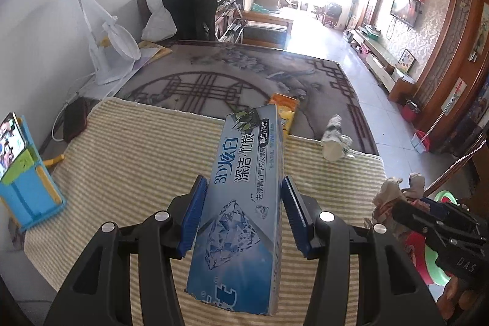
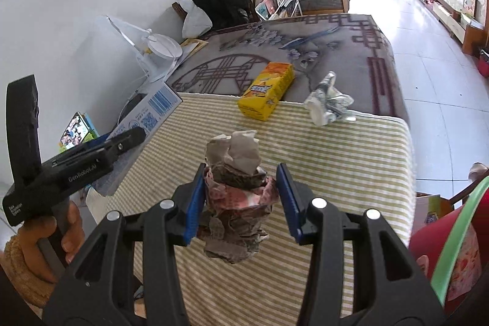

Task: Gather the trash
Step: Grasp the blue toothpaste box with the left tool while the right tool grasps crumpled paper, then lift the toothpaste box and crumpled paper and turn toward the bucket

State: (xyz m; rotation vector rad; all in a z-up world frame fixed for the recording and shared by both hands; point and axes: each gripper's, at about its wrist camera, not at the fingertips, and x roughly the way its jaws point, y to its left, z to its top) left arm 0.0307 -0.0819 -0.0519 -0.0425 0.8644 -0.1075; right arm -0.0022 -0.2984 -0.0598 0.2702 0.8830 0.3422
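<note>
Left gripper clamped on a long blue toothpaste box, blue pads pressed to both long sides, box pointing away toward the far end of the table and carried above the striped cloth. Right gripper clamped on a crumpled wad of paper, brownish and pink, sticking up above the pads and hanging below them, likewise clear of the cloth. Seen from the right wrist, left gripper at the near left with the box jutting past it and a hand in a fuzzy tan cuff around the handle. Still lying on the table: a yellow carton at the far edge of the striped cloth, partly over the patterned grey table cover, and to its right a crushed white plastic bottle on the same far edge. At the near right, a red bin with a green rim, just beside the table. At the left edge of the table, a phone propped on a blue stand. Further left and farther off, a white desk fan against the wall, with a dark coat piled on a chair beyond the table
</note>
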